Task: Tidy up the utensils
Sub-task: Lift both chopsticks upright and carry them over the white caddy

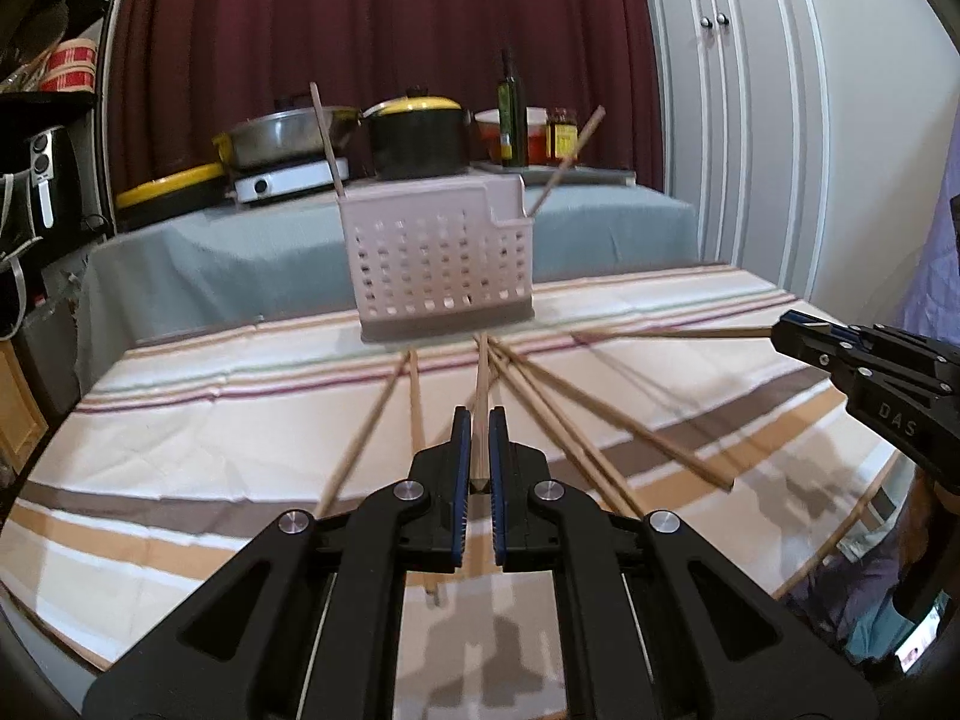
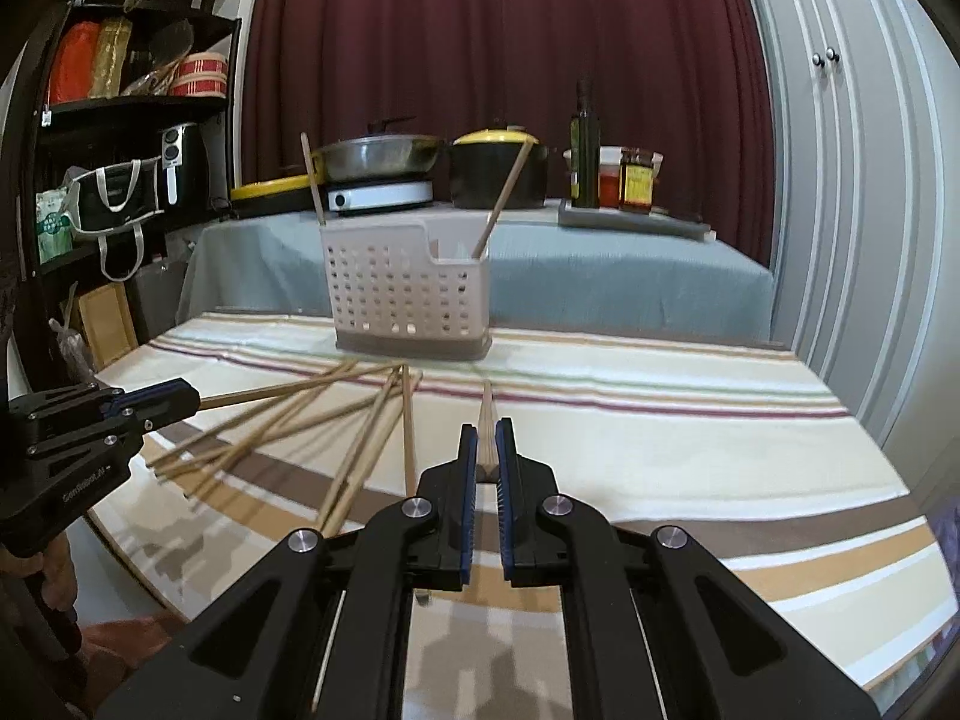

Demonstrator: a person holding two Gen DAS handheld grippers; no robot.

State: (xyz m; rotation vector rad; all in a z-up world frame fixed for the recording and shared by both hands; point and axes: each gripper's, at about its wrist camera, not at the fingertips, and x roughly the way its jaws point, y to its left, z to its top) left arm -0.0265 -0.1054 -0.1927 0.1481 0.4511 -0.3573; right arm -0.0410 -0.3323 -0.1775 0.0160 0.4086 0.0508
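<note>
A pale perforated utensil basket stands on the striped tablecloth, with two wooden chopsticks leaning upright in it. Several loose chopsticks lie fanned out in front of the basket. My left gripper is shut on one chopstick that points at the basket. In the right wrist view the left gripper shows at the left edge. My right gripper is shut on another chopstick, and it appears at the right in the left wrist view.
Behind stands a grey-covered table with a pan on a hotplate, a black pot with a yellow lid, an oil bottle and jars. Dark shelves stand at the left, white cabinet doors at the right.
</note>
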